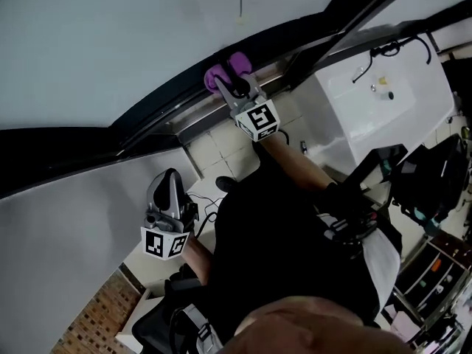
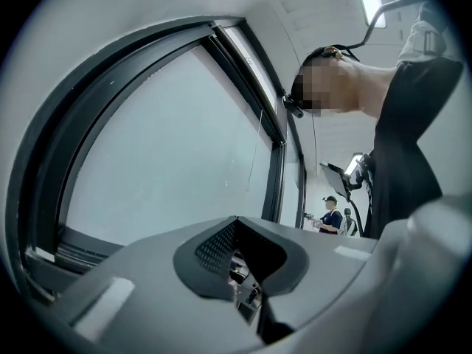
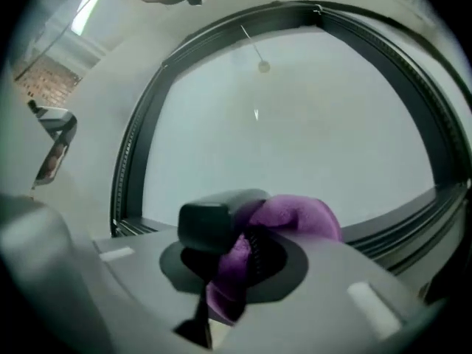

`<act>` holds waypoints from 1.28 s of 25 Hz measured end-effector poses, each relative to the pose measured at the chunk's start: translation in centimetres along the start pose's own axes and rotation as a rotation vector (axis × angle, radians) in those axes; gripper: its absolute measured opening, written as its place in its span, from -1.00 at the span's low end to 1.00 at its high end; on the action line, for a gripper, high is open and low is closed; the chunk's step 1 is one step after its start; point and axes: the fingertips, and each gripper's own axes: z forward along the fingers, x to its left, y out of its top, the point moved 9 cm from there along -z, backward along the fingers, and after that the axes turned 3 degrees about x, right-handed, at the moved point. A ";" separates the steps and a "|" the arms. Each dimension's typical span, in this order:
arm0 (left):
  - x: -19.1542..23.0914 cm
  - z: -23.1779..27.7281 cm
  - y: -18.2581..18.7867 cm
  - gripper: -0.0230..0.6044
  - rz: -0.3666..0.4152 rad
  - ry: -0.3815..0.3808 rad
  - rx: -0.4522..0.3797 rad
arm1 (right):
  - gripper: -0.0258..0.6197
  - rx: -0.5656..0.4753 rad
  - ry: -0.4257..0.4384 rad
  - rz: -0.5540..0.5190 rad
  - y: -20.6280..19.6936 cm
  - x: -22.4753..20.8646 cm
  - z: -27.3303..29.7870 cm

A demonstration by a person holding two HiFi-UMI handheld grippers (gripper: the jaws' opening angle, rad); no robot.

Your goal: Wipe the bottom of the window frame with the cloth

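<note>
Biggest thing here is the window glass (image 1: 110,43), which fills the whole top of the head view. Right under it the window frame (image 1: 147,120) shows its bottom rail as a dark band running from about 8 o'clock up to 2 o'clock. Below that it's just plain grey wall (image 1: 66,227).

The right claw (image 1: 237,88) is reached up to that rail at roughly 12 o'clock, clenched on the purple cloth (image 1: 227,71). The cloth sits right on the rail and looks pressed against it. The left claw (image 1: 171,181) hangs at 7 o'clock, well apart from the frame. Its own view shows the jaws closed together with nothing in them.

If I were doing this wipe, I'd drag along the rail's length, toward 8 or toward 2, not across it. Only a small wad sticks out past the jaws, so I'd tilt the claw so fabric meets the rail instead of hard plastic. I'd also keep the squeeze firm so the cloth doesn't slide out.

The cloth is bunched up, so it has no tidy long axis. In the right gripper view the fat lump bulges at 2 o'clock of the jaws, toward the glass, and a thinner tail droops to 7 o'clock. So it runs roughly 2 to 7. In the head view the cloth pokes out past the claw toward 11.
</note>
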 end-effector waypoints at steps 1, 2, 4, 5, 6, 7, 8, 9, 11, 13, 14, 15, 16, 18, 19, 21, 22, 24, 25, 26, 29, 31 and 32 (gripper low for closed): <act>0.1 0.0 -0.1 -0.92 -0.002 0.007 0.002 | -0.72 -0.011 0.019 -0.009 0.0 0.0 -0.4; 0.2 0.1 -0.2 -0.92 -0.003 0.011 0.006 | -0.72 -0.021 0.042 -0.015 0.1 0.0 -0.9; 0.1 0.7 -0.1 -0.92 0.001 0.014 0.017 | -0.72 -0.033 0.090 -0.029 0.5 0.0 -2.5; 0.0 1.1 0.0 -0.92 0.005 0.012 0.022 | -0.72 -0.034 0.115 -0.042 0.7 0.0 -3.7; -0.1 1.5 0.1 -0.92 0.008 0.009 0.025 | -0.72 -0.036 0.138 -0.056 0.8 0.2 -5.2; -0.1 1.8 0.3 -0.92 0.013 0.006 0.026 | -0.71 -0.042 0.161 -0.063 1.2 0.6 -7.0; -0.1 2.0 0.4 -0.92 0.017 0.004 0.027 | -0.72 -0.050 0.181 -0.064 1.9 1.1 -9.1; 0.1 2.1 0.5 -0.92 0.020 0.003 0.028 | -0.72 -0.052 0.198 -0.066 2.9 1.6 -11.2; 0.4 2.2 0.6 -0.92 0.021 0.000 0.025 | -0.72 -0.005 0.202 -0.124 5.6 1.5 -13.5; 0.6 2.6 0.3 -0.92 0.020 -0.007 0.020 | -0.71 0.126 0.151 -0.164 8.2 -0.5 -11.3; 0.5 2.8 0.2 -0.92 0.022 -0.012 0.018 | -0.71 0.189 0.126 -0.156 9.3 -1.7 -8.9; 0.3 2.9 0.1 -0.92 0.024 -0.017 0.015 | -0.71 0.227 0.115 -0.164 10.2 -2.6 -6.0; 0.0 2.9 0.1 -0.92 0.026 -0.020 0.012 | -0.71 0.245 0.117 -0.206 10.9 -3.3 -2.9; -0.4 2.3 0.3 -0.92 0.030 -0.017 0.004 | -0.71 0.293 0.146 -0.313 10.9 -3.8 2.1; -0.6 2.0 0.4 -0.92 0.032 -0.010 0.002 | -0.71 0.332 0.172 -0.340 10.3 -3.8 3.5; -0.6 1.4 0.3 -0.92 0.028 0.012 0.002 | -0.72 0.389 0.227 -0.359 9.6 -3.6 3.6; -0.5 1.3 0.2 -0.92 0.025 0.022 0.004 | -0.72 0.406 0.256 -0.368 9.7 -3.5 2.5; 0.0 1.4 0.0 -0.92 0.020 0.035 0.013 | -0.72 0.436 0.346 -0.382 10.1 -3.1 -1.1; 0.2 1.5 -0.1 -0.92 0.019 0.037 0.020 | -0.72 0.460 0.403 -0.376 9.9 -2.6 -3.3; 0.4 1.6 -0.2 -0.92 0.019 0.037 0.026 | -0.72 0.500 0.460 -0.358 9.2 -2.0 -5.6; 0.8 2.2 -0.4 -0.92 0.013 0.024 0.034 | -0.72 0.650 0.572 -0.103 3.9 -1.6 -10.8; 0.5 2.9 -0.5 -0.92 0.010 0.003 0.043 | -0.72 0.593 0.560 0.203 1.2 -3.4 -12.2; 0.2 3.4 -0.5 -0.92 0.012 -0.012 0.050 | -0.72 0.506 0.530 0.311 1.2 -4.6 -12.3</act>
